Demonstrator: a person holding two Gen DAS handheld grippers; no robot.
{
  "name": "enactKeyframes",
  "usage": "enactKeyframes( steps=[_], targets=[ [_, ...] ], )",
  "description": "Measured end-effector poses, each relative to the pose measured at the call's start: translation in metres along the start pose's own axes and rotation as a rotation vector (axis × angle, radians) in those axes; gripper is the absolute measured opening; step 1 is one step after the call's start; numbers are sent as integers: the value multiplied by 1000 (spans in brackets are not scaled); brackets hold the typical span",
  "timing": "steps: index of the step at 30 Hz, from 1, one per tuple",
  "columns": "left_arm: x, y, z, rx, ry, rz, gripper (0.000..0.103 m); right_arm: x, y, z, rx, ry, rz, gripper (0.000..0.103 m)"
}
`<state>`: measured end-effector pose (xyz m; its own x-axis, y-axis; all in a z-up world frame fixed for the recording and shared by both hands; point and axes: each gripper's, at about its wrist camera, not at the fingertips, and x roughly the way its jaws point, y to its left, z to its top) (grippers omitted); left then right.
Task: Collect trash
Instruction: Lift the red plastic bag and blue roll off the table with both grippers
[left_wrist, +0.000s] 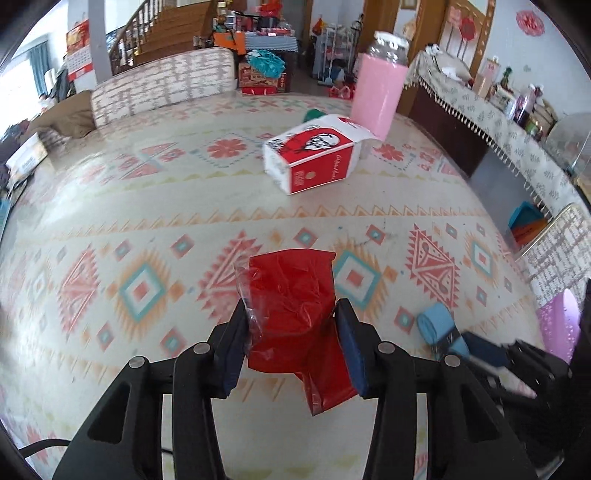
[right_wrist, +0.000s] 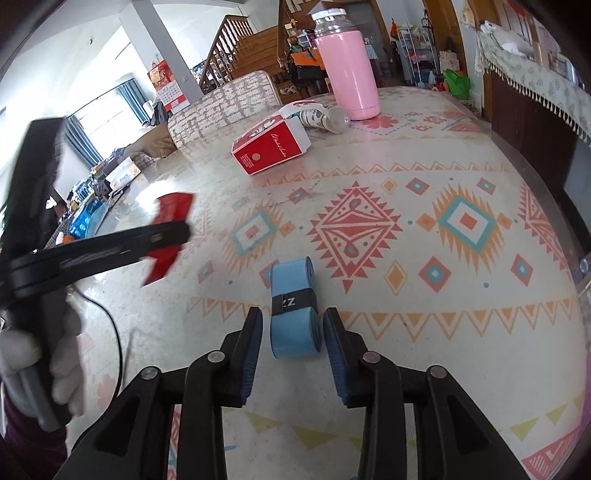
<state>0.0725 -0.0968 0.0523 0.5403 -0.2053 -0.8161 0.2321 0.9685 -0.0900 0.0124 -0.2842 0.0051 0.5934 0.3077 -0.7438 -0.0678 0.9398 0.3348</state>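
The red wrapper (left_wrist: 291, 317) is pinched by the left gripper (left_wrist: 291, 332), lifted for disposal; the right gripper (right_wrist: 293, 347) fingers are spread around the blue roll (right_wrist: 293, 314).

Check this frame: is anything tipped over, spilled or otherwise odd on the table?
Yes. A red-and-white cardboard carton lies on its side with its flap open, and a clear plastic bottle lies toppled beside the upright pink insulated flask. No spill shows.

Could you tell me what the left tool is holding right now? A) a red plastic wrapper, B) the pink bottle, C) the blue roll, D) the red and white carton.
A: the left tool is shut on the red plastic wrapper, lifted above the table.
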Motion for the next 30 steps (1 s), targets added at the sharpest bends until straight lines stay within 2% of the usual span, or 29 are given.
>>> enactKeyframes(
  steps=[5, 6, 7, 11, 18, 24, 30],
  targets=[
    [-21, 11, -23, -46, -3, -23, 45, 1, 1, 1, -7, -8, -22, 35],
    [-24, 12, -26, -48, -5, -25, 45, 0, 1, 0, -9, -10, -33, 30],
    [-26, 12, -30, -49, -6, -23, 45, 1, 2, 0, -13, -12, -42, 29],
    [-34, 6, -45, -41, -8, -15, 45, 0, 2, -1, -17, -19, -52, 29],
    [-54, 5, -64, -66, -17, -51, 45, -9, 3, -1, -12, -38, -62, 28],
    [-69, 3, -77, -58, -41, 4, 45, -33, 13, -15, -1, -59, -26, 28],
    [-79, -3, -90, -34, -69, 68, 45, -57, 28, -37, -33, -71, -34, 28]
  ],
)
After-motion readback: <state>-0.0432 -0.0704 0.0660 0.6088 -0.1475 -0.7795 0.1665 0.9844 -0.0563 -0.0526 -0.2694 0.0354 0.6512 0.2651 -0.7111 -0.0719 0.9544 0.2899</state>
